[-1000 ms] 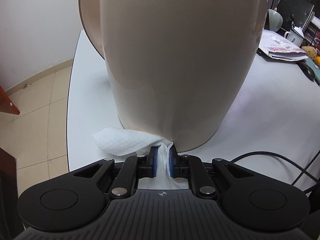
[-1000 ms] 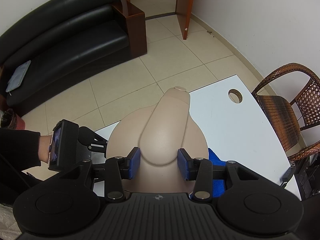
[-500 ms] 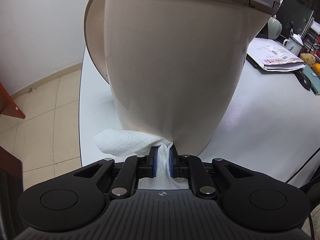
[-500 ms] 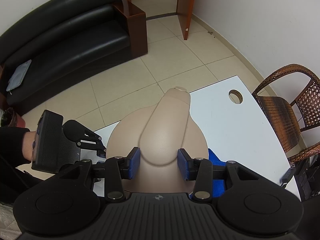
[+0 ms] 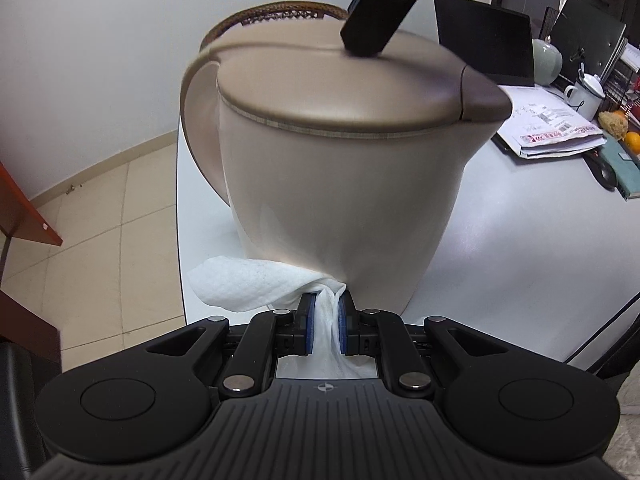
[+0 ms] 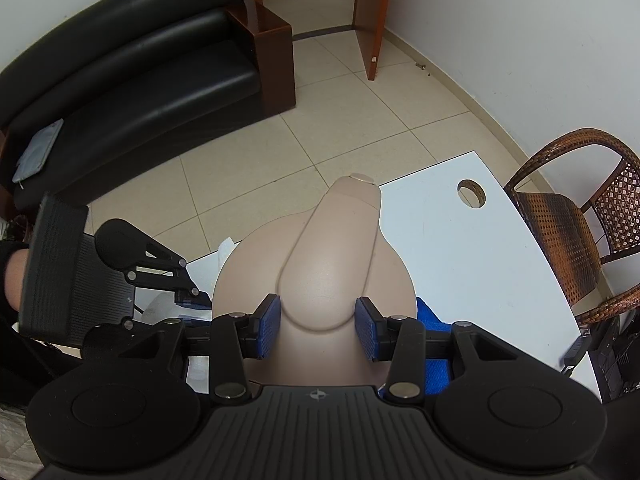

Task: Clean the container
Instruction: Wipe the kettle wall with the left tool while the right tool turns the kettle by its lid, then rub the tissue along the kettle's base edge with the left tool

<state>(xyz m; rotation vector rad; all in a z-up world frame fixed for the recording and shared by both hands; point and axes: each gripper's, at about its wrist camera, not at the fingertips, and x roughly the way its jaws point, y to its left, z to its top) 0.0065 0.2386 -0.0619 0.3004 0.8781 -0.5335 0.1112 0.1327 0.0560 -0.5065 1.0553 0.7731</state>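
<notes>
A beige lidded pitcher (image 5: 340, 184) stands on the white table (image 5: 520, 248). My left gripper (image 5: 324, 322) is shut on a white wipe (image 5: 248, 284) and presses it against the pitcher's lower wall. The right wrist view looks down on the pitcher's lid (image 6: 320, 256). My right gripper (image 6: 318, 326) is shut on the raised handle part of the lid, a pad on each side. The left gripper's body (image 6: 120, 280) shows at the left of that view, low beside the pitcher. The right gripper's finger (image 5: 384, 8) shows above the lid in the left wrist view.
Papers (image 5: 556, 132), a white mug (image 5: 584, 94), a mouse (image 5: 604, 172) and a dark monitor (image 5: 488, 48) are at the table's far right. A wicker chair (image 6: 580, 216) stands beside the table. A blue cloth (image 6: 436, 344) lies under the pitcher's right side. A black sofa (image 6: 120, 72) stands across the tiled floor.
My left gripper has slid down and back along the pitcher's wall with the wipe, so the lid now shows. The right gripper has kept its hold on the lid.
</notes>
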